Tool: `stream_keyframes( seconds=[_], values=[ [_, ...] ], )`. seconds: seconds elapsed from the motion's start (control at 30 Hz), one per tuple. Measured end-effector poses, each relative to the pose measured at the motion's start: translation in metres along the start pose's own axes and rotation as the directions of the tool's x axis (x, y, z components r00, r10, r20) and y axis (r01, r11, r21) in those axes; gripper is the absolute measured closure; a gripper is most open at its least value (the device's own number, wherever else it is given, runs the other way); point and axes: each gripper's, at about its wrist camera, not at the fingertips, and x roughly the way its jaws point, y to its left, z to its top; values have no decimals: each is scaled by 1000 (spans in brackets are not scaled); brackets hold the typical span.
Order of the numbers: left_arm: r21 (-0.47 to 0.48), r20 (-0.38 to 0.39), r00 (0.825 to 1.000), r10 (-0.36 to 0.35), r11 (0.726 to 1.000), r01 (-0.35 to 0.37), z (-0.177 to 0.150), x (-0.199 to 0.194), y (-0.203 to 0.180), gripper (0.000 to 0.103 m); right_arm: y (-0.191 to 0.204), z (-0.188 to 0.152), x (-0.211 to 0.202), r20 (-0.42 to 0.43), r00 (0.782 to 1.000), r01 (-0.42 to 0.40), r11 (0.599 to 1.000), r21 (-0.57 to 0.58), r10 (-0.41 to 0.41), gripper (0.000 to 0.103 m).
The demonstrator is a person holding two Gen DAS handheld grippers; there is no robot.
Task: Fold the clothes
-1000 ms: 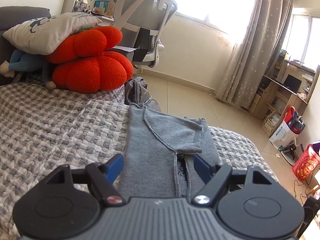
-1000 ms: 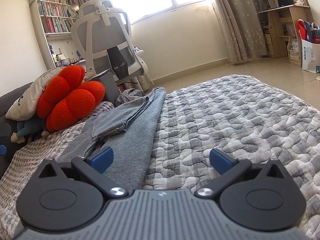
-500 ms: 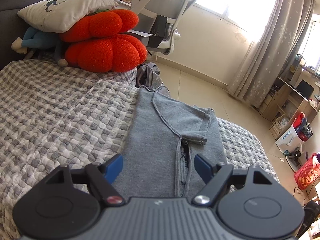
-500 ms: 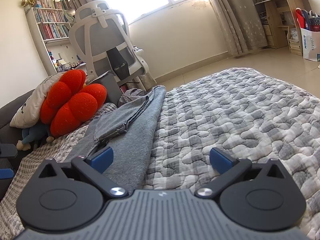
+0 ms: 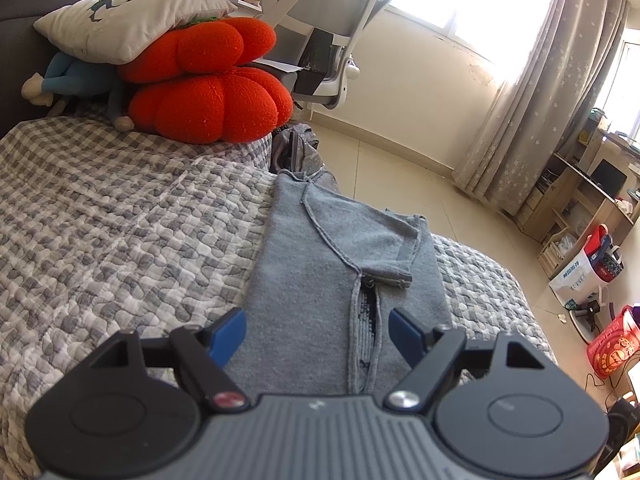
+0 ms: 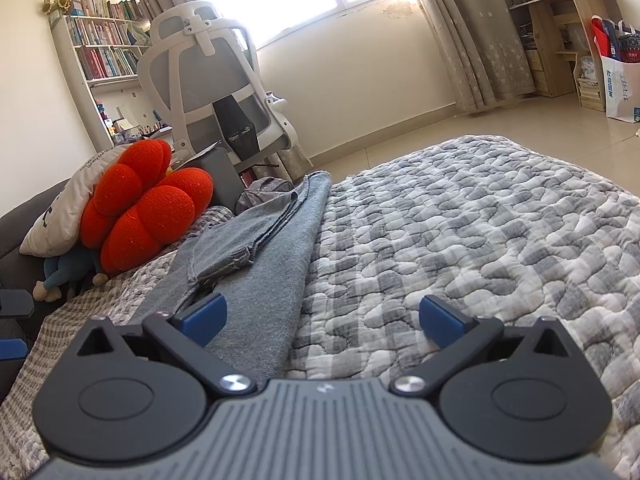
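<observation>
- A grey knit sweater (image 5: 340, 248) lies flat on the bed's checked grey-and-white quilt (image 5: 120, 220), folded lengthwise into a long narrow strip running from near to far.
- One sleeve (image 5: 372, 236) is folded across the top, its cuff edge frayed.
- A slit between the folded edges shows darker patterned knit inside.
- Its far end reaches the bed's edge.
</observation>
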Motion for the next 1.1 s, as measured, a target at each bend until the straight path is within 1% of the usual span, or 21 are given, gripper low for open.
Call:
stream_keyframes(
  seconds=[0.33, 1.1],
  values=[
    [-2, -1, 1000, 0, 1000, 0, -1, 1, -1, 24, -2, 0, -1, 3, 1000, -7, 1000, 8, 7, 0],
    [-21, -2, 1000, -1, 1000, 1, 0, 0, 1, 24, 1, 1, -1, -4, 1000, 4, 1000, -7, -4, 0]
  ],
)
